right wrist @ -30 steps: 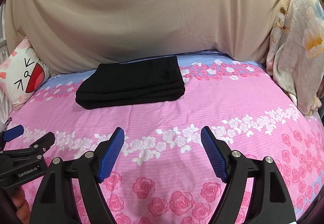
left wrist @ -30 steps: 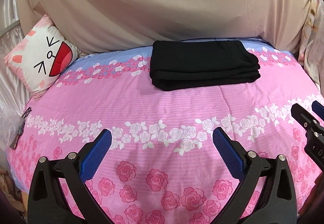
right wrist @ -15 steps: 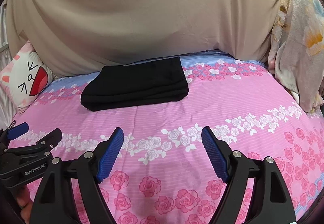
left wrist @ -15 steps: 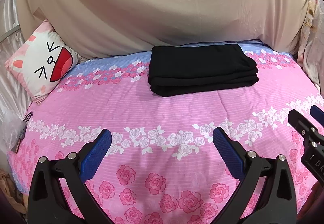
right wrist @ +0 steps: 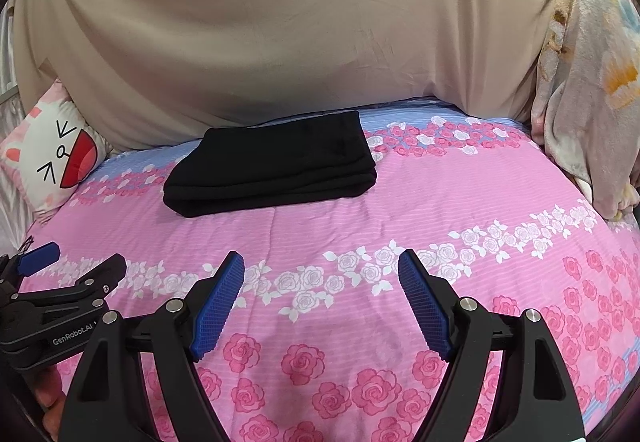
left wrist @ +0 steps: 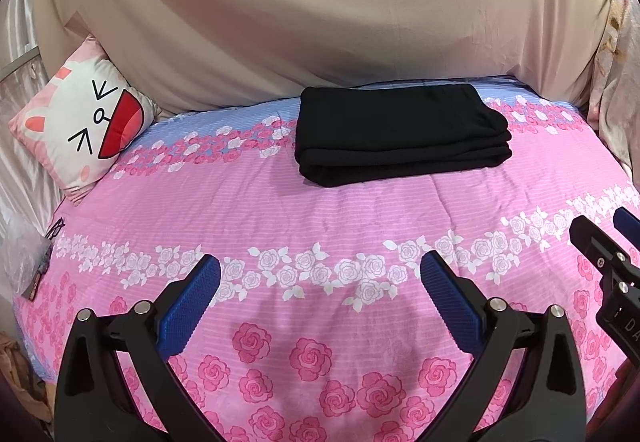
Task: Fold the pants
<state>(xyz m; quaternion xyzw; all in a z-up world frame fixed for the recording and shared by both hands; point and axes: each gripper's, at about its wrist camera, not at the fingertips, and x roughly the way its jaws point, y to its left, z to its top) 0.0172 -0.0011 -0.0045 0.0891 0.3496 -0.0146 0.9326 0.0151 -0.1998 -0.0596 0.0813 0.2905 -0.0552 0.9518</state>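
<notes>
Both cameras have drawn back a little since the earlier frames, so the black pants (left wrist: 402,134) sit slightly lower in view, while the pants themselves have not shifted. They lie folded into a flat stack of several layers on the far part of the bed, resting across the blue strip and the rose band of the pink bedspread (left wrist: 320,218), with the thick folded edge facing near. In the right wrist view the same pants (right wrist: 272,166) appear left of centre, just in front of the beige sheet (right wrist: 280,22) that hangs behind the bed. The left gripper (left wrist: 320,282) hovers over the near part of the bedspread with its blue pads spread wide and nothing between them. The right gripper (right wrist: 321,278) hangs likewise over the near rose pattern, jaws released and empty. Each gripper shows at the edge of the other's view, side by side and apart. Both are well apart from the pants. A cat-face pillow (left wrist: 80,122) leans at the far left corner of the bed, touching the beige sheet. A pale flowered blanket (right wrist: 588,82) hangs at the far right, its lower edge resting on the bedspread.
</notes>
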